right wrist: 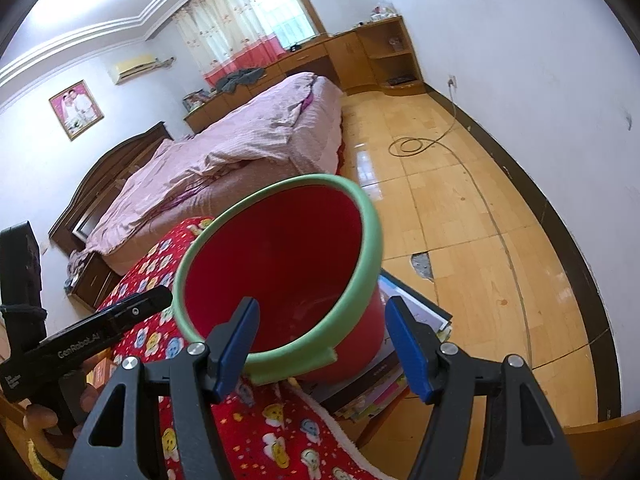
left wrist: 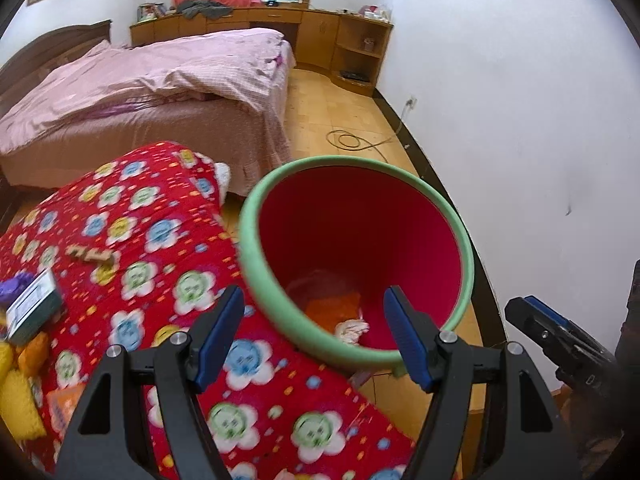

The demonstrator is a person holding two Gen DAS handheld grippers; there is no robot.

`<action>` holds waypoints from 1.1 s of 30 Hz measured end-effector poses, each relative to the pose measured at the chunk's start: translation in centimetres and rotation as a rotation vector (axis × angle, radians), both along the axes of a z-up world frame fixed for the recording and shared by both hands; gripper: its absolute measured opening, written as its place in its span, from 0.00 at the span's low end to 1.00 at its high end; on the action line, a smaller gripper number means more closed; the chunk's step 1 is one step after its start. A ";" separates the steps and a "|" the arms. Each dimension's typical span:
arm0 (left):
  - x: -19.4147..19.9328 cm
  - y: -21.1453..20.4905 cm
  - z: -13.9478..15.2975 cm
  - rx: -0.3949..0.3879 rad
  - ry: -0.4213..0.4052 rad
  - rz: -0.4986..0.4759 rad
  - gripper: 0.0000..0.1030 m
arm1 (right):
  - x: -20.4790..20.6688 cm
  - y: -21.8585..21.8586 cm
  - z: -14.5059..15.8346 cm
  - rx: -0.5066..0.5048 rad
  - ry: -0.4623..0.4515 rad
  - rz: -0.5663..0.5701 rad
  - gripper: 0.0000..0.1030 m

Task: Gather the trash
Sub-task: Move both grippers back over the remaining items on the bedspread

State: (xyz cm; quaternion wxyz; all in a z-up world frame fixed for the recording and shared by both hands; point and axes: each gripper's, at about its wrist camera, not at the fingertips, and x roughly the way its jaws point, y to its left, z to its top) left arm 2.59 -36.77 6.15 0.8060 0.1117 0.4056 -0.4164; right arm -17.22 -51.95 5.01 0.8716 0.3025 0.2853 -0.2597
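A red bin with a green rim (left wrist: pixel 280 312) stands beside the table covered by a red flowered blanket (left wrist: pixel 168 280). An orange wrapper (left wrist: pixel 332 308) and a crumpled white paper (left wrist: pixel 352 328) lie at its bottom. My left gripper (left wrist: pixel 315 294) hangs open over the bin's near rim, with nothing between its pads. In the right wrist view the bin (right wrist: pixel 280 264) sits on a stack of books (right wrist: pixel 376 384). My right gripper (right wrist: pixel 323 304) is open just before the rim and holds nothing. On the blanket lie a green-and-white box (left wrist: pixel 34 306), a purple item (left wrist: pixel 10 286), yellow items (left wrist: pixel 16 396) and an orange packet (left wrist: pixel 66 404).
A small brown wooden piece (left wrist: pixel 94 254) lies on the blanket. Behind it stands a bed with pink covers (left wrist: pixel 160 80), with wooden cabinets (left wrist: pixel 320 36) along the far wall. A coiled cable (left wrist: pixel 352 140) lies on the tiled floor. The left gripper's black body (right wrist: pixel 80 344) shows at the left.
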 end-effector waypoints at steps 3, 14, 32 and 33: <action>0.1 2.1 0.6 -0.011 -0.006 0.039 0.70 | 0.6 1.3 0.3 -0.011 0.005 0.036 0.67; 0.8 10.8 1.9 -0.026 -0.007 0.214 0.70 | 3.0 6.2 1.4 -0.035 -0.013 0.161 0.68; 2.1 22.9 1.6 -0.055 -0.001 0.452 0.70 | 7.7 14.0 1.7 -0.047 0.001 0.345 0.69; 2.2 23.4 1.5 -0.057 0.001 0.462 0.70 | 7.9 14.5 1.6 -0.046 0.003 0.354 0.70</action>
